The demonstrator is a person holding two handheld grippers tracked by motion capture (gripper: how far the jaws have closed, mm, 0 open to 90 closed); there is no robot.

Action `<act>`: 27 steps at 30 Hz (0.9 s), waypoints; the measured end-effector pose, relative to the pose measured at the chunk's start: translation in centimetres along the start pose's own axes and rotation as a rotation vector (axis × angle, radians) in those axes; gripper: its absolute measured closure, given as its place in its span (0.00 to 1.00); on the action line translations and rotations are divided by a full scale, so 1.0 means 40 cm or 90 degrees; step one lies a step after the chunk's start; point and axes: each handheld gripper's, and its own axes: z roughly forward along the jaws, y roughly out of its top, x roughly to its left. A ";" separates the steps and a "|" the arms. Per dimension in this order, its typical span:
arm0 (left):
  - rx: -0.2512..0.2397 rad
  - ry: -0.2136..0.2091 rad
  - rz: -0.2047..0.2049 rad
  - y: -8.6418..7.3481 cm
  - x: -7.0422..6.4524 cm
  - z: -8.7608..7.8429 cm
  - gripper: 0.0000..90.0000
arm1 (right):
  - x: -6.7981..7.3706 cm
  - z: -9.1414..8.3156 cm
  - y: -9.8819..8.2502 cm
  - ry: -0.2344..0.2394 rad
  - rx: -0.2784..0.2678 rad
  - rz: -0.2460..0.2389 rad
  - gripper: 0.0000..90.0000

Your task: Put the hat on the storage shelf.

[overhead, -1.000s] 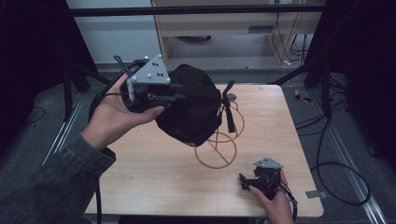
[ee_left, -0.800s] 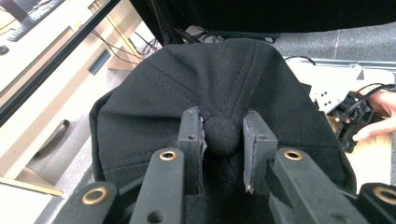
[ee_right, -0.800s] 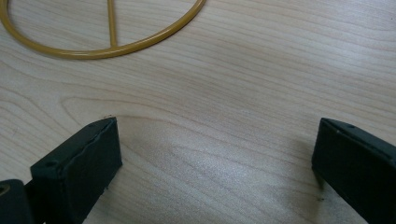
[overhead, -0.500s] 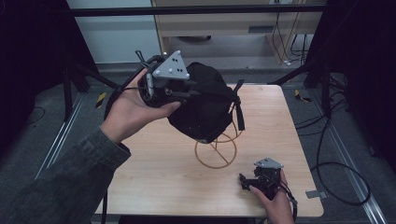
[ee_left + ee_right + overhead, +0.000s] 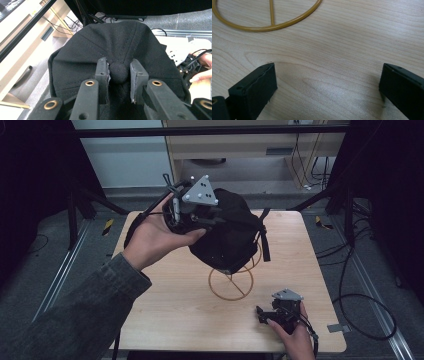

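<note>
A black cap (image 5: 227, 237) hangs in the air over a golden wire stand (image 5: 231, 299) at the middle of the wooden table (image 5: 165, 320). My left gripper (image 5: 224, 221) reaches in from the left and is shut on the cap. In the left gripper view its pads (image 5: 102, 72) pinch the round button (image 5: 118, 71) on the cap's crown (image 5: 117, 40). The cap's strap (image 5: 264, 240) dangles at the right. My right gripper (image 5: 260, 315) rests low on the table's front right, open. Its jaws stand wide apart (image 5: 327, 75) over bare wood, with the stand's base ring (image 5: 271, 15) beyond them.
A wooden cabinet (image 5: 240, 150) stands behind the table. Cables (image 5: 360, 300) lie on the floor at the right. Black frame legs (image 5: 345, 205) flank the table's far corners. The table's near left part is bare wood.
My left hand has carried the cap to the right, so it now hangs more squarely over the wire stand. The right gripper has stayed put.
</note>
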 end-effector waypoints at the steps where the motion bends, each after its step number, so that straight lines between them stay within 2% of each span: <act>1: 0.004 0.000 0.004 0.001 0.000 0.004 0.80 | 0.000 0.000 0.000 0.000 0.001 0.001 0.02; 10: 0.022 -0.001 0.005 0.003 0.002 0.041 0.80 | 0.000 0.000 0.000 0.000 0.001 0.001 0.02; 27: 0.043 -0.007 -0.013 -0.013 0.011 0.101 0.80 | 0.000 0.000 0.000 -0.001 0.001 -0.001 0.02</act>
